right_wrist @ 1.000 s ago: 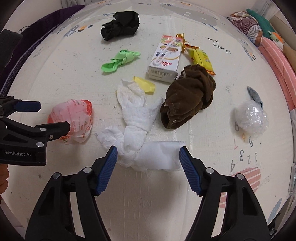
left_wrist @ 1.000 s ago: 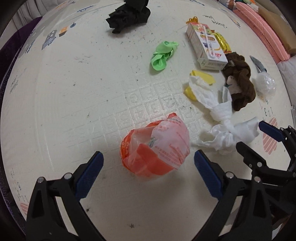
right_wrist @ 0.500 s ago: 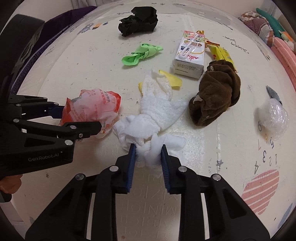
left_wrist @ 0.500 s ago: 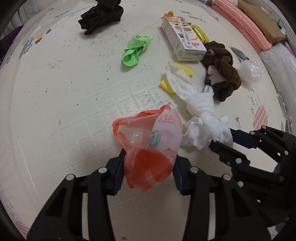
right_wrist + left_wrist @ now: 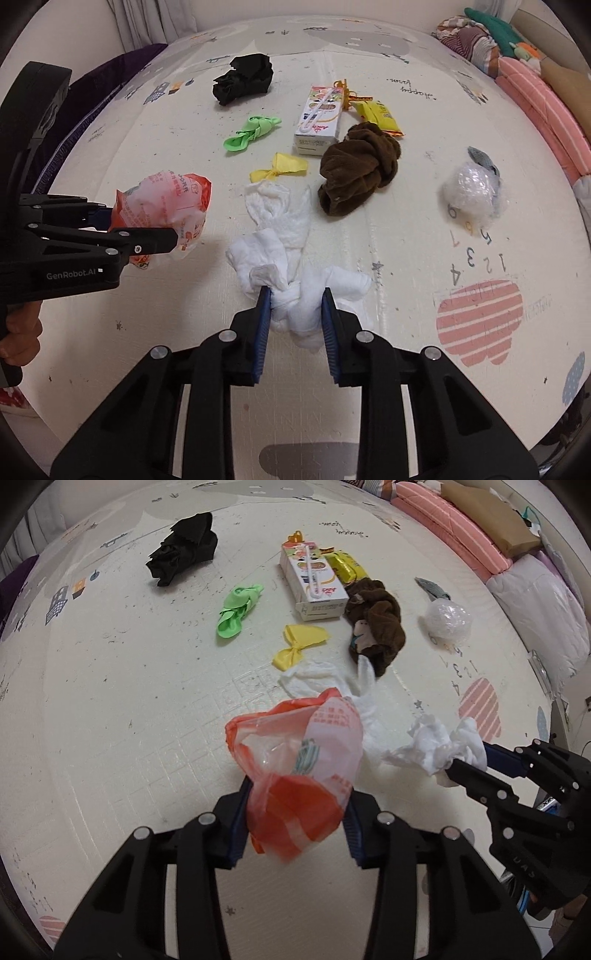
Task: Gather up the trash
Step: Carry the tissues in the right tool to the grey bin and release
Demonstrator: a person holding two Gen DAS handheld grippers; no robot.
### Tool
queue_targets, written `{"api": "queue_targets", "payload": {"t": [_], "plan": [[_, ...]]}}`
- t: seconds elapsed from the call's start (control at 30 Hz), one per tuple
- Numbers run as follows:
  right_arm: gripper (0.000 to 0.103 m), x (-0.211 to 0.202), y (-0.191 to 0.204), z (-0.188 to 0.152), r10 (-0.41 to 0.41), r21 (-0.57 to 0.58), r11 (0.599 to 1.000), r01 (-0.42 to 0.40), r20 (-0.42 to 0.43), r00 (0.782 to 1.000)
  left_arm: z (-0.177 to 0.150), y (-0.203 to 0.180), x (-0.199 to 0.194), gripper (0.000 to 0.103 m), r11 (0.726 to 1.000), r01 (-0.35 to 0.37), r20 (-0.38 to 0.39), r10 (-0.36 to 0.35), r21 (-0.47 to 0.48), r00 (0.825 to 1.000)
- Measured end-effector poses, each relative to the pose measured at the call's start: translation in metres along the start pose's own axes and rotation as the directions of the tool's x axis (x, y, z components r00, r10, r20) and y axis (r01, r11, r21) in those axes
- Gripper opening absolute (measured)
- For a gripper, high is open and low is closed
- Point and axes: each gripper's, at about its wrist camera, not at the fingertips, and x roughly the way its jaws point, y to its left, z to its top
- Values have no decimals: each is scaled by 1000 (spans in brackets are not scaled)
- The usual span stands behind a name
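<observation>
My left gripper (image 5: pixel 295 812) is shut on a crumpled orange and white plastic bag (image 5: pixel 303 764) and holds it above the mat; the bag also shows in the right wrist view (image 5: pixel 162 214). My right gripper (image 5: pixel 295 314) is shut on a knotted white tissue wad (image 5: pixel 280 258), lifted at my end, its far end trailing on the mat. The wad shows in the left wrist view (image 5: pixel 439 746).
On the cream play mat (image 5: pixel 406 332) lie a drink carton (image 5: pixel 319 118), brown cloth (image 5: pixel 358 173), black cloth (image 5: pixel 243 77), green balloon (image 5: pixel 251 134), yellow balloon (image 5: pixel 280 168), yellow wrapper (image 5: pixel 380 116) and clear plastic ball (image 5: pixel 471 192). Pink cushions (image 5: pixel 454 535) line the right edge.
Both grippers closed from open, left on the orange bag, right on the white tissue wad, and both lifted their loads off the mat.
</observation>
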Motion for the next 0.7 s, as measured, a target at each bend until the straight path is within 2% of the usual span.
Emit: {"api": "queue_targets", "payload": {"t": [0.23,0.43,0.57,0.7], "plan": [[25,-39,-40,-47,-45,132,990,44,5,999,-7,-59,-17,43,994,38,-8,-37,99,999],[25,-87,-103,-130,-140,276,950,143,-31,990,-18,-144,-19,43,970,79,-42,-71,229,997],[25,-123,-157,-204,-220,394,888,236,-87,972,-36,-225,-9,43,928,132,-85,-108,350,990],[26,-158,-205,-283,-293,516,792,325,-145,945,-62,-316,-1,44,862,196,-125,-155,468,980]]}}
